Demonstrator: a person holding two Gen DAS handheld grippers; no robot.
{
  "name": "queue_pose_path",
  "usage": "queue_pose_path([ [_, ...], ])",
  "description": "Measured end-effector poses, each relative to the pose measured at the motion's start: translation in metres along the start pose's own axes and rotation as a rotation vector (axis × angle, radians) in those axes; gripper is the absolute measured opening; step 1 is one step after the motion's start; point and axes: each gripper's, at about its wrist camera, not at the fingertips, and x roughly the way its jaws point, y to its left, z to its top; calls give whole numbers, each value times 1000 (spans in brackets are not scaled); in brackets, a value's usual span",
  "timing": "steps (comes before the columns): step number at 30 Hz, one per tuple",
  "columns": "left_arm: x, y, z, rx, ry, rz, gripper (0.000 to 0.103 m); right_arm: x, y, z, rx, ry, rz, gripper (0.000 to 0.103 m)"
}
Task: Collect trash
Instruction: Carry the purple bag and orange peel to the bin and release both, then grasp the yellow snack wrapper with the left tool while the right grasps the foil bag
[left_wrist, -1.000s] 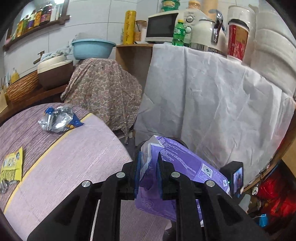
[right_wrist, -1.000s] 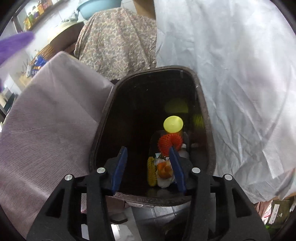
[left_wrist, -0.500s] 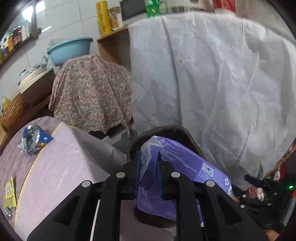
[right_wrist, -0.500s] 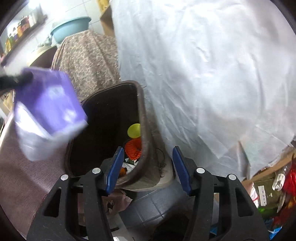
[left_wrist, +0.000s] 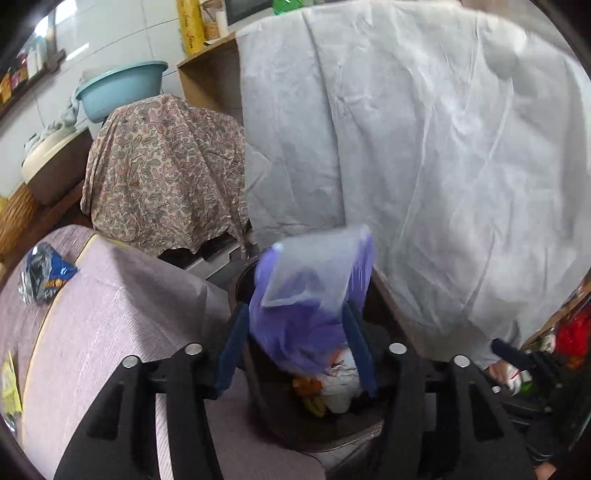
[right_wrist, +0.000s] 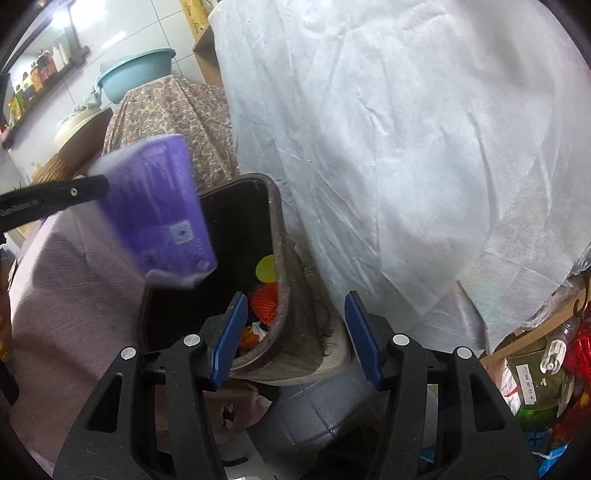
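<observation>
White crinkled cloth (left_wrist: 424, 155) is hanging behind the dark brown plastic trash bin (right_wrist: 280, 266). Above this bin, the thin purple plastic wrapper (left_wrist: 314, 295) is dropping between the just-opened fingers of the left gripper (left_wrist: 297, 347), no longer pinched. It seems light, limp and slippery; an edge pinch suits it. Beside the bin, the right gripper (right_wrist: 295, 336) is standing open, empty.

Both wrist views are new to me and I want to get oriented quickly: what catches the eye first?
A purple plastic bag hangs blurred between the left gripper's just-opened jaws, above the dark trash bin. The bin already holds orange and yellow scraps. A big white sheet drapes behind it.
</observation>
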Motion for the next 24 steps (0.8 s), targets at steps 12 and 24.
queue_pose_path([
  [12, -39, 23, -15, -60, -62, -53, 66, -7, 21, -1, -16, -4, 48, 60],
  [24, -81, 76, -40, -113, -103, -23, 76, -22, 75, 5, -96, -15, 149, 66],
])
